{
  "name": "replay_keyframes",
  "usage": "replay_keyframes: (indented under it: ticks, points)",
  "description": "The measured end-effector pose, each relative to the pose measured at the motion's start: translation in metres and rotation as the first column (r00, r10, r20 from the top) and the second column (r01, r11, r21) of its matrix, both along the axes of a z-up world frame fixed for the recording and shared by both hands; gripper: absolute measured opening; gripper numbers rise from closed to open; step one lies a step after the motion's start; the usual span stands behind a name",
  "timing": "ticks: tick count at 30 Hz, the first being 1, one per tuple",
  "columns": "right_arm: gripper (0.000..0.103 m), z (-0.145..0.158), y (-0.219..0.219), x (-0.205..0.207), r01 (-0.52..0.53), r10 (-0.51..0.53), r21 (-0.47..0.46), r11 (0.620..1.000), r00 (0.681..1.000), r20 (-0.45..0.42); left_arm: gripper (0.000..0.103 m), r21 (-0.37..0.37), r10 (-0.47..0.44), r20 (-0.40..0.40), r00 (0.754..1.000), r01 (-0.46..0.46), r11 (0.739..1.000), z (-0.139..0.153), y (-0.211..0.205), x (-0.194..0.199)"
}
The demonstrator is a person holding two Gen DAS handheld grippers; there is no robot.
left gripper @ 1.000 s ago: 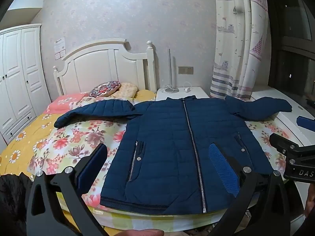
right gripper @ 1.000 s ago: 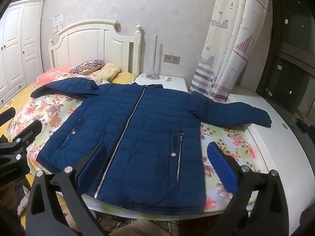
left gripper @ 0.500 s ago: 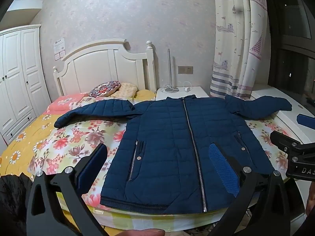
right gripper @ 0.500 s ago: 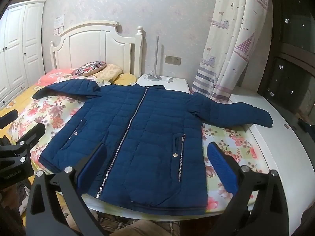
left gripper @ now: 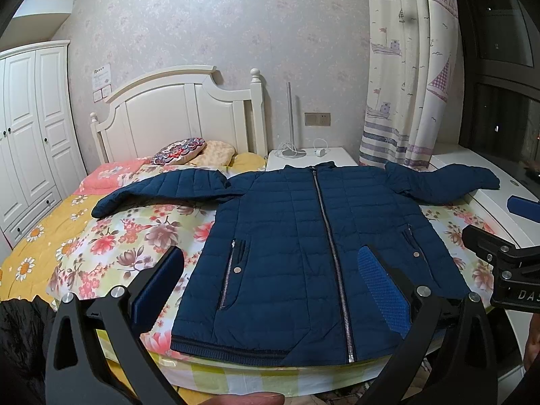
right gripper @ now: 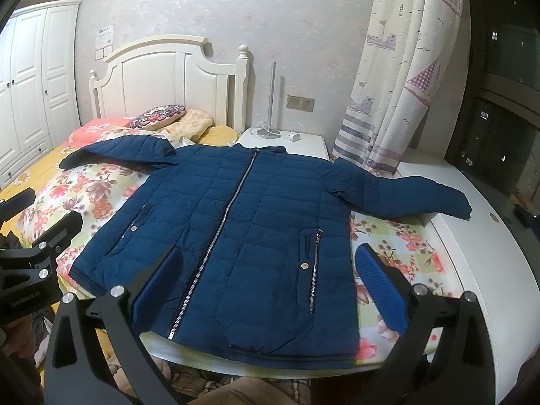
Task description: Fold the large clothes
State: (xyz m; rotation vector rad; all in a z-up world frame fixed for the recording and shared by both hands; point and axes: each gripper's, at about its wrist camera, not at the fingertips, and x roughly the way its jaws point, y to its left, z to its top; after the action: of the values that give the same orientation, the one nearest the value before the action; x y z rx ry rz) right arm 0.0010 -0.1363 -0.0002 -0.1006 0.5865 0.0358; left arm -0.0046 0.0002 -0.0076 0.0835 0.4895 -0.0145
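Note:
A navy quilted jacket (left gripper: 303,243) (right gripper: 243,233) lies flat and zipped on the flowered bedspread, front up, hem toward me, both sleeves spread out sideways. Its right sleeve (right gripper: 405,195) reaches onto the white ledge. My left gripper (left gripper: 270,287) hovers open over the hem, nothing between its blue pads. In the right wrist view my right gripper (right gripper: 266,287) is open too, above the hem's right half. Each gripper's black frame shows at the edge of the other's view.
The bed (left gripper: 84,243) has a white headboard (left gripper: 175,114) and pillows (left gripper: 182,146) at the far end. A white nightstand (left gripper: 310,157) with a lamp stands behind the collar. A curtain (left gripper: 405,84) and a white ledge (right gripper: 472,236) are on the right, a wardrobe (left gripper: 30,135) on the left.
The right wrist view has crept slightly closer and lower toward the jacket. The left view is almost unmoved. Both grippers stay open.

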Motion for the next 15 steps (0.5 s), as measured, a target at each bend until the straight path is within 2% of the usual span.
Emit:
replay_keyframes:
  ticks: [15]
  points:
    - [0.101,0.0003,0.0009,-0.0004,0.001,-0.001,0.000,1.000,1.000,-0.001,0.099,0.000,-0.001,-0.005,1.000,0.001,1.000,-0.0043,-0.0008,0.0002]
